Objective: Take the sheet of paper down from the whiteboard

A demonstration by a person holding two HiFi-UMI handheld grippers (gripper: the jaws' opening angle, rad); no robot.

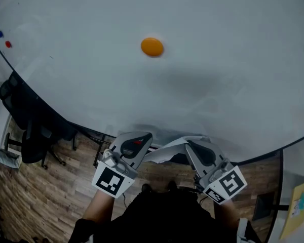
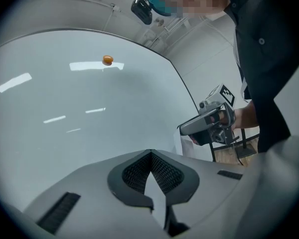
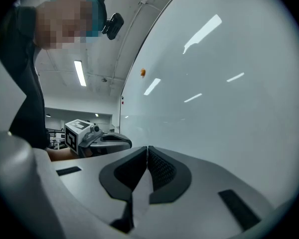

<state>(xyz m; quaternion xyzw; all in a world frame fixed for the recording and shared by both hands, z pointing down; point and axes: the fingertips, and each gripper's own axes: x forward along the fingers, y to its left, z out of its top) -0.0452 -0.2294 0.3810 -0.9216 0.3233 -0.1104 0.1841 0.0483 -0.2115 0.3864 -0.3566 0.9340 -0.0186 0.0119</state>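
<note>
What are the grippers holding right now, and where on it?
Both hold the paper: the left gripper is shut on its left end, the right gripper on its right end.

Whiteboard (image 1: pixel 218 59): before the person, upright.
Round magnet (image 1: pixel 152 46): on the whiteboard, above both grippers, well apart from them.
Sheet of paper (image 1: pixel 169 150): near the board's lower edge, between left gripper (image 1: pixel 148 138) and right gripper (image 1: pixel 190 144), one end in each one's jaws.
Small magnets (image 1: pixel 0 34): on the board, far left.
Chair (image 1: pixel 33 130): on the floor (image 1: pixel 40 196), left, below the board.
</note>
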